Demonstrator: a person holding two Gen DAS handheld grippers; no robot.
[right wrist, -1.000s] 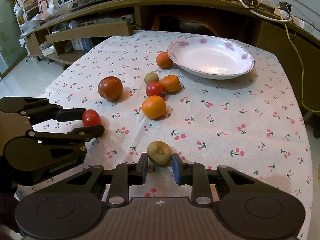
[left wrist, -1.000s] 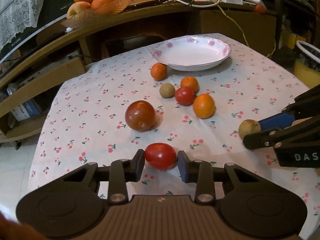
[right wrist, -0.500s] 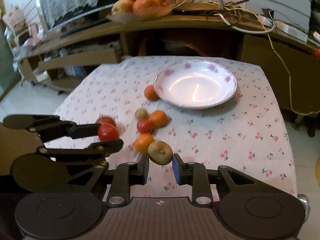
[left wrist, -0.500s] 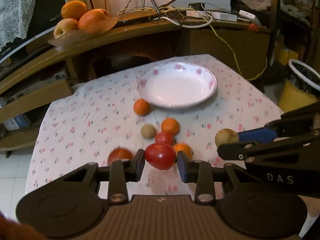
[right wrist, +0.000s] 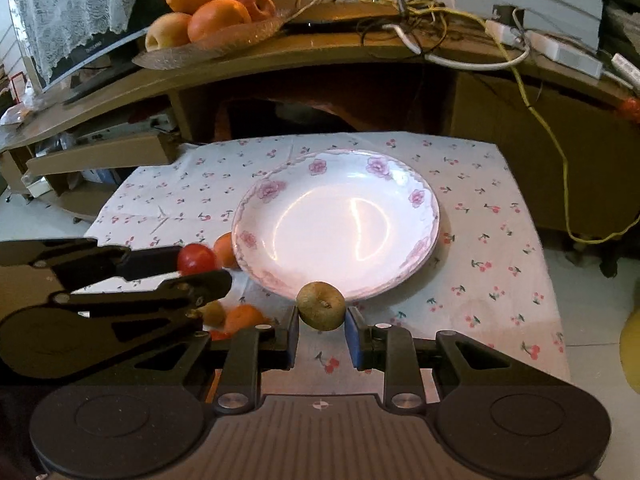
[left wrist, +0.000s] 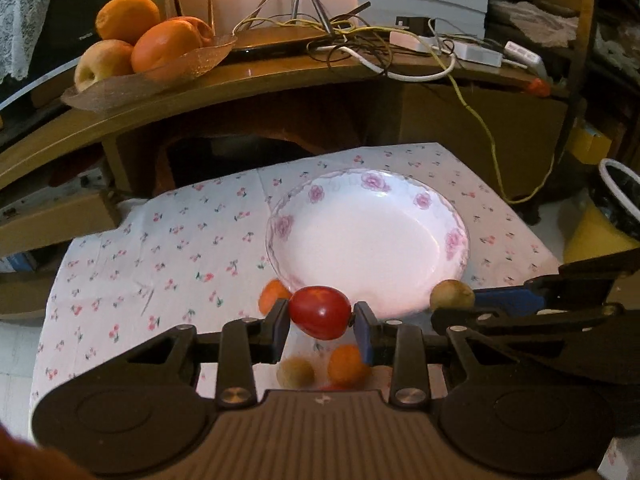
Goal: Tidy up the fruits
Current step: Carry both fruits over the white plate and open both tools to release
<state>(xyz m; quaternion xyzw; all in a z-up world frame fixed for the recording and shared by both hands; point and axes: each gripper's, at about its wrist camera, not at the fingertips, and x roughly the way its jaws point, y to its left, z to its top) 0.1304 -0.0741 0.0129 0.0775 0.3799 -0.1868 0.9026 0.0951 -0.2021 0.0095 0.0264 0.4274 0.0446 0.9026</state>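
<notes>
The white flowered plate (right wrist: pixel 336 220) is empty. The left claw (left wrist: pixel 321 320) grips a red tomato (left wrist: pixel 320 312), and the right claw (right wrist: pixel 321 320) grips a brown round fruit (right wrist: pixel 321 306). Other fruits wait on the bench.

At six o'clock I see blurry fruit (left wrist: pixel 320 370) half hidden under my left gripper (left wrist: pixel 321 322).

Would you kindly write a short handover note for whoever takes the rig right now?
Left hand-held gripper: shut on the red tomato, held above the table near the plate's front edge.
Right hand-held gripper: shut on the brown fruit, also by the front edge.
Plate: nothing in it yet.
Left: both held fruits, plus the oranges and a small brown fruit on the cloth.
</notes>
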